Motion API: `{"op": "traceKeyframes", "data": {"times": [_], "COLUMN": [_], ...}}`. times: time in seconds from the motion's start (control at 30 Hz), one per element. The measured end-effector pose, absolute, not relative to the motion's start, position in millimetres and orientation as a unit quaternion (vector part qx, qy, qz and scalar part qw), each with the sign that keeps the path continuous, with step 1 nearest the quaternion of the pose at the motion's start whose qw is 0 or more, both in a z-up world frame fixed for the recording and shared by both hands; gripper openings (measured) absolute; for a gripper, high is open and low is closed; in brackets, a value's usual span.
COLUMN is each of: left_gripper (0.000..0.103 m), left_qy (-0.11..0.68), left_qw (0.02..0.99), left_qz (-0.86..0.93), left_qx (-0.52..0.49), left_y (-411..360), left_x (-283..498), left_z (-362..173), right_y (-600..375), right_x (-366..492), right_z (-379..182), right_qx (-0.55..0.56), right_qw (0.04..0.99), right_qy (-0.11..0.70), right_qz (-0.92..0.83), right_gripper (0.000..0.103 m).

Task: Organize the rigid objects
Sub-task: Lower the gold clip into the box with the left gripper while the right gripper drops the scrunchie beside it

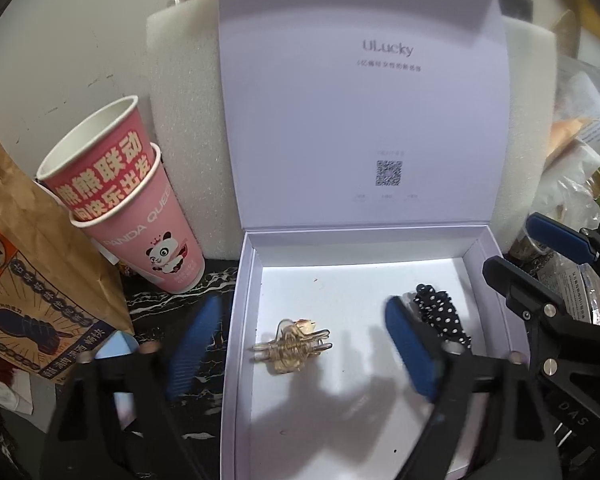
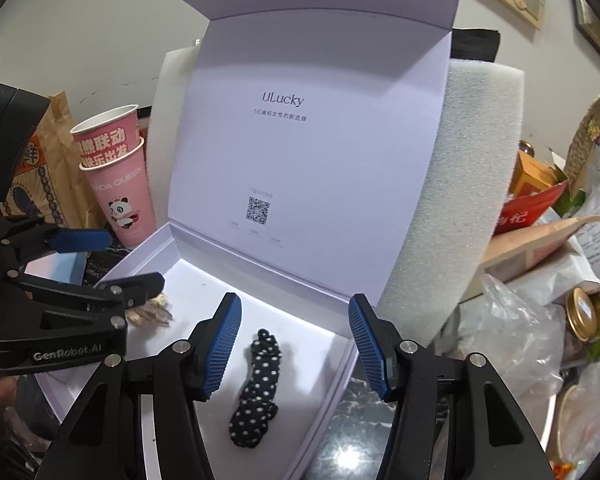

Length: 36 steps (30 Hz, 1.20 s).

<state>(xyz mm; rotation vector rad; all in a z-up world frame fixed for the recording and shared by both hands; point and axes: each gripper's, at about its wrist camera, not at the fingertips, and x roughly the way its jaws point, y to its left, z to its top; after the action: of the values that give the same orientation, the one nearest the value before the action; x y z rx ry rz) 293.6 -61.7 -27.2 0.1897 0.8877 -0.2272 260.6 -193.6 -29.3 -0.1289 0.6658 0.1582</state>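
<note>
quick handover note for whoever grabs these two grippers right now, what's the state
Left gripper: open, holds nothing, its fingers either side of the gold clip.
Right gripper: open, holds nothing, over the dotted clip, not touching it.
Both clips lie apart on the floor of the open white box, gold one left, dotted one right.
Done: both clips are in the box.
Left: draw both grippers back; probably shut the lid. No other loose items clearly visible to sort.

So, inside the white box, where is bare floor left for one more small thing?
The white box is bare at its back, below the lid hinge, and between the gold hair claw and the polka-dot clip. The near floor also looks free. Outside is crowded: pink cups left, bags right.
</note>
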Motion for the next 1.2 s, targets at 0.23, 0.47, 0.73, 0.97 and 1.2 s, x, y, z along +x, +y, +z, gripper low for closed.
{"op": "traceKeyframes", "data": {"times": [0.23, 0.47, 0.73, 0.97, 1.2], "left_gripper": [0.089, 0.089, 0.089, 0.089, 0.089], "left_qy": [0.417, 0.397, 0.372, 0.353, 0.337], "left_qw": [0.896, 0.906, 0.917, 0.925, 0.931], "left_qz": [-0.114, -0.111, -0.113, -0.112, -0.117], "left_qx": [0.098, 0.1, 0.091, 0.082, 0.077], "left_y": [-66.4, -66.2, -59.3, -49.9, -43.5], "left_x": [277.0, 255.4, 234.0, 211.0, 189.1], "left_z": [-13.5, 9.5, 30.0, 48.9, 63.2], "right_y": [-198.1, -200.7, -199.8, -197.9, -197.9], "right_x": [248.7, 233.8, 208.8, 184.7, 163.3], "right_z": [-17.2, -1.2, 19.6, 33.8, 44.0], "right_qx": [-0.066, -0.068, -0.073, -0.076, -0.074], "right_qw": [0.944, 0.949, 0.956, 0.961, 0.964], "right_qy": [0.317, 0.301, 0.278, 0.261, 0.252], "right_qz": [0.067, 0.06, 0.058, 0.051, 0.046], "right_gripper": [0.056, 0.063, 0.068, 0.079, 0.079]}}
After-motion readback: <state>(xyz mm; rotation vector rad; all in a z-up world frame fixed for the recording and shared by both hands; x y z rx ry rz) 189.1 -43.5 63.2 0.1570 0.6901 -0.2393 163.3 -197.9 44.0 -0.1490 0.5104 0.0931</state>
